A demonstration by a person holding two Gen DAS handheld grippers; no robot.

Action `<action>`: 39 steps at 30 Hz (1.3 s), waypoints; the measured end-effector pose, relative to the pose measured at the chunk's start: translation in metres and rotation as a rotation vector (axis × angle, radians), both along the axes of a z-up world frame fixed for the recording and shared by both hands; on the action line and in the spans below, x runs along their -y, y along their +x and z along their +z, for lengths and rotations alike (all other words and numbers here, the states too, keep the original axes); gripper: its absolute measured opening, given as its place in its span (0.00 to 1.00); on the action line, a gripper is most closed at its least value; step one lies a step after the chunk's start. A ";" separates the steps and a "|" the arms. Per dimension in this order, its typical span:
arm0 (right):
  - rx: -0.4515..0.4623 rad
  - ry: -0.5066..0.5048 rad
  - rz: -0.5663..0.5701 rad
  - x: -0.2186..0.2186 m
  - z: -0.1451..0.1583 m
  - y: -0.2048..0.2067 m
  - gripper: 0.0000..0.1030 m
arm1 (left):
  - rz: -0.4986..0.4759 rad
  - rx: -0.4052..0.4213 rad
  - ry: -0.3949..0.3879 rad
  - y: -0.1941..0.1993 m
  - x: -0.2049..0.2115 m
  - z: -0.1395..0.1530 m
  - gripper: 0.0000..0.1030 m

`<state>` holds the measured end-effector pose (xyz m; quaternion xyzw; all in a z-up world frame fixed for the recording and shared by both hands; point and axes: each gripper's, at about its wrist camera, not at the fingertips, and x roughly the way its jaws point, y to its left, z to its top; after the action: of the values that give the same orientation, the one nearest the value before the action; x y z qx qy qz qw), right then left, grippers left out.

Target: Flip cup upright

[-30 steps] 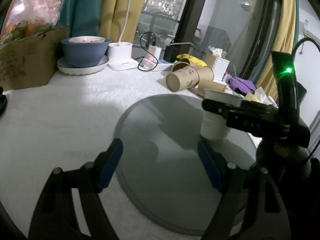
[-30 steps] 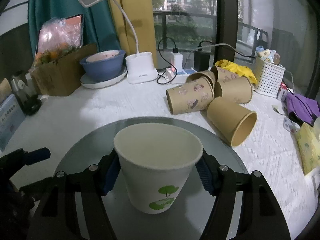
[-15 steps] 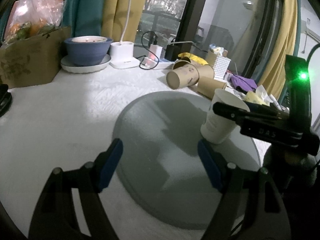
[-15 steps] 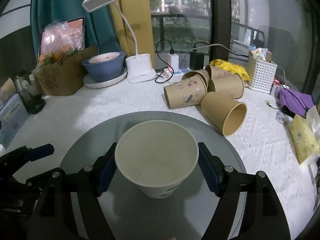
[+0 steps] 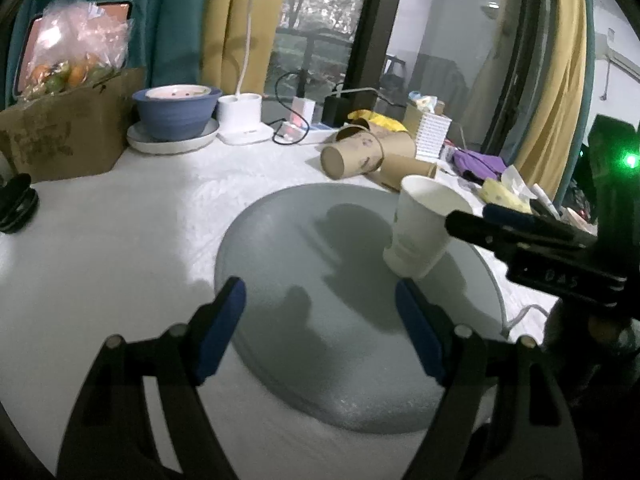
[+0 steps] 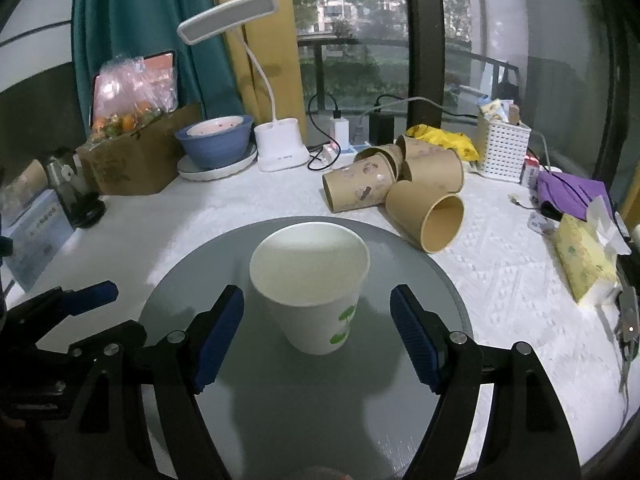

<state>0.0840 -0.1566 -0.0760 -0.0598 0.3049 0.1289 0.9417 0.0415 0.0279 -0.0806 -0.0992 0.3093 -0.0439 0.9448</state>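
A moment ago my right fingers (image 6: 316, 336) clamped the cup (image 6: 310, 288); now they are spread apart, clear of it. It stands mouth-up on the mat (image 6: 400, 420), so I judge the flip done. My left fingers (image 5: 320, 332) hang apart, empty, nearby.
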 end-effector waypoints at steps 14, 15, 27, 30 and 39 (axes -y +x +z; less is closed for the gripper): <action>0.095 0.027 -0.005 0.016 0.034 -0.043 0.76 | -0.023 0.083 0.050 -0.017 0.025 0.033 0.76; 0.104 0.028 -0.006 0.017 0.037 -0.046 0.76 | -0.024 0.094 0.056 -0.018 0.027 0.037 0.76; 0.225 0.047 -0.017 0.032 0.080 -0.082 0.76 | -0.027 0.251 0.148 -0.043 0.044 0.088 0.88; 0.251 0.059 -0.021 0.038 0.090 -0.091 0.76 | -0.007 0.292 0.155 -0.050 0.043 0.099 0.88; 0.296 0.064 -0.033 0.046 0.106 -0.104 0.76 | 0.055 0.392 0.165 -0.071 0.037 0.122 0.89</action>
<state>-0.0204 -0.2028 0.0296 -0.0430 0.1594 0.1128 0.9798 -0.0295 -0.0089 0.0413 -0.0196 0.1193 -0.0112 0.9926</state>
